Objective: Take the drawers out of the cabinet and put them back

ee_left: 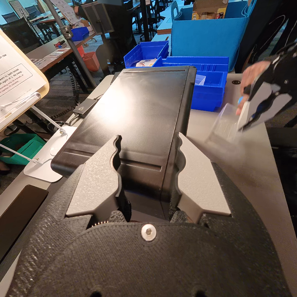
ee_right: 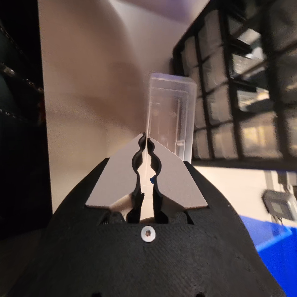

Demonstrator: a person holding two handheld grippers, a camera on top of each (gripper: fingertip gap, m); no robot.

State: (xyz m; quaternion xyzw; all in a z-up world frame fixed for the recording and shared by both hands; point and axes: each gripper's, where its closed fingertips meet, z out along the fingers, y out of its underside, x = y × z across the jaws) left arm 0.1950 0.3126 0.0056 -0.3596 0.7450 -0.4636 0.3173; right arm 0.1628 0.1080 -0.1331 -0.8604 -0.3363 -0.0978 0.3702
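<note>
While the black cabinet (ee_left: 136, 112) is lying across a grey table (ee_left: 250, 168), its flat back is catching a bright glare from overhead lighting. Blue plastic bins (ee_left: 207, 83) are sitting just behind it, and a paper sheet on a stand (ee_left: 17, 83) is leaning at the table's left edge. Desks and chairs are filling the office room beyond. The left gripper (ee_left: 148, 139) is hovering over the cabinet with its fingers spread wide, gripping nothing. The right gripper (ee_right: 146, 134) is pinching the thin wall of a clear plastic drawer (ee_right: 172, 115), outside the cabinet near its gridded front (ee_right: 241, 96).
</note>
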